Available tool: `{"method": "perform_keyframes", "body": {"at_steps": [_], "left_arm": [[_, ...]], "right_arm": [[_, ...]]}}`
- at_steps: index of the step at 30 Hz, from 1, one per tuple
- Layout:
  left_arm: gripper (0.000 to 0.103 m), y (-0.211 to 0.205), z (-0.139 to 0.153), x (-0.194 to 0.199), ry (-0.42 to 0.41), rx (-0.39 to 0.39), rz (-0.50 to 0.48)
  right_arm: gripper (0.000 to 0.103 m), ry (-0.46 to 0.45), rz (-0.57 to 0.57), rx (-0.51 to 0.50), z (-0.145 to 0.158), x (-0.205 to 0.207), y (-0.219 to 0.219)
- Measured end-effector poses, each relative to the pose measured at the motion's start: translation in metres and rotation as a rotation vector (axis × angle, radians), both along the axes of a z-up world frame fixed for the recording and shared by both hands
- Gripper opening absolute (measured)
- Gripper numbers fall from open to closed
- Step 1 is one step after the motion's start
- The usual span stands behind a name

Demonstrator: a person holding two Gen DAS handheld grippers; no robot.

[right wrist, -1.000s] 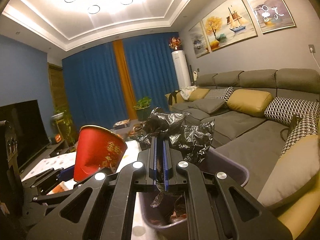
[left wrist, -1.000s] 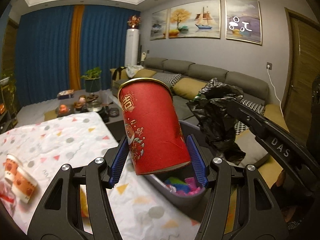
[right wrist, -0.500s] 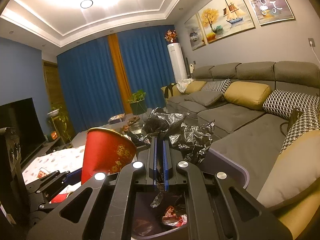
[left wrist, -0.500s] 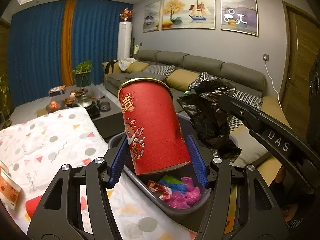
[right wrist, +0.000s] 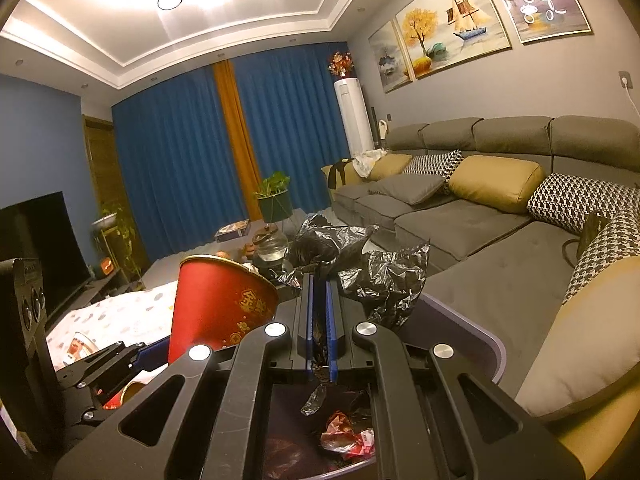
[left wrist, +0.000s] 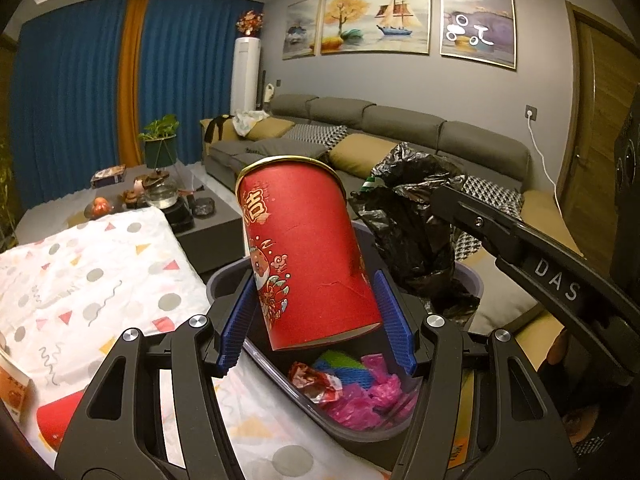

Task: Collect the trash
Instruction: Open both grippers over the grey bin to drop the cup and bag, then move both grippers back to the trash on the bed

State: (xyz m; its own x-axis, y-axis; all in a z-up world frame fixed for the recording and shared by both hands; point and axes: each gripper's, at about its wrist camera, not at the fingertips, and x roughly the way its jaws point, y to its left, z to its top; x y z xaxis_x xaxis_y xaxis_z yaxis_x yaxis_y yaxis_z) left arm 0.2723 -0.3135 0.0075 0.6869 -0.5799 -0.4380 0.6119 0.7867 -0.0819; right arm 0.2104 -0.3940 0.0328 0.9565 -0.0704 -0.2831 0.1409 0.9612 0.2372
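Between the blue pads of the left gripper (left wrist: 316, 330), a red paper tub (left wrist: 306, 256) sits clamped, tilted (gold rim up) over the grey trash bin (left wrist: 224, 280). The right gripper (right wrist: 319, 320) pinches a crumpled black plastic bag (right wrist: 384, 276) over the same bin, which holds wrappers (left wrist: 316, 384) and stands beside a patterned tablecloth (left wrist: 100, 272).

Black left gripper (left wrist: 316, 324) and right gripper (right wrist: 319, 340): blue ribbed jaws, silver screws, "DAS" lettering.
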Motion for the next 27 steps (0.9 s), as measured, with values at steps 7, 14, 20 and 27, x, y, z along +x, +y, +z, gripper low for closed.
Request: {"method": "perform_keyframes", "body": {"at_steps": [7,14,20,27], "left_arm": [[0.059,-0.007,-0.004,0.002,0.004,0.015,-0.015],[0.062,-0.015,-0.011,0.005,0.025,0.032,-0.042],[0.084,-0.007,-0.016,-0.001,0.020,0.050,-0.008],[0.089,0.026,-0.007,-0.014,0.011,0.031,0.088]], "right_arm": [[0.028,-0.008,-0.012,0.016,0.004,0.001,-0.005],[0.048,-0.042,-0.041,0.044,0.008,-0.014,-0.012],[0.070,-0.068,-0.073,0.001,0.012,-0.032,-0.005],[0.082,-0.064,-0.074,-0.030,0.009,-0.048,0.011]]}}
